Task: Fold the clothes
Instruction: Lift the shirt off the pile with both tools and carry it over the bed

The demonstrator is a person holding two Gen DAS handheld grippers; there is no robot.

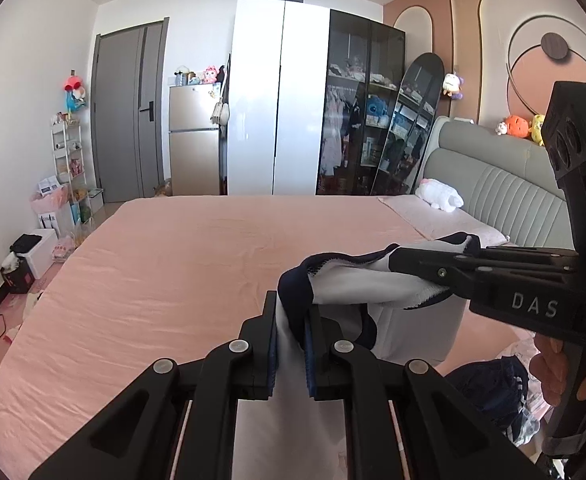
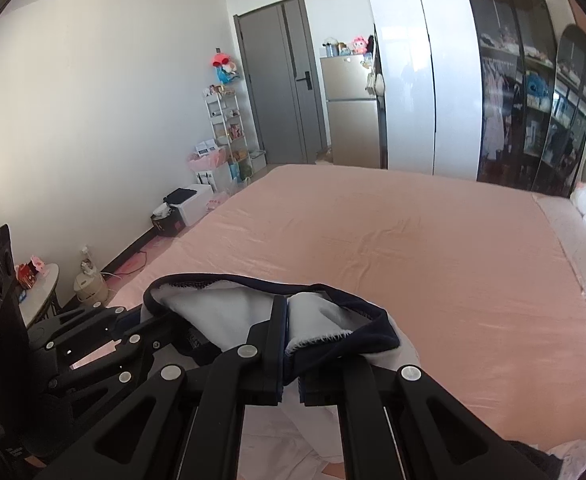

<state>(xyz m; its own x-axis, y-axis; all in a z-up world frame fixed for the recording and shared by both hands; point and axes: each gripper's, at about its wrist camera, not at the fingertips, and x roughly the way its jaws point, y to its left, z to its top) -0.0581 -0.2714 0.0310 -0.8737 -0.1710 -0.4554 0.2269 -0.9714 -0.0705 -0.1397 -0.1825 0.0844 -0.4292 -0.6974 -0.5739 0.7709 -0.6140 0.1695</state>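
Left wrist cam: low over near edge of pink bed [image 1: 173,272], faces across mattress toward wardrobe [image 1: 281,100] and grey door [image 1: 129,116]; own fingers close at bottom of frame, headboard [image 1: 493,192] at right. Right gripper [image 1: 397,264] enters from right, near lens.

Right wrist cam: similar low position, aimed more leftward; white wall fills left, left gripper [image 2: 125,332] at lower left.

Shared: bed, wardrobe, door, fridge [image 1: 193,140], white garment [image 2: 229,312] between the two.
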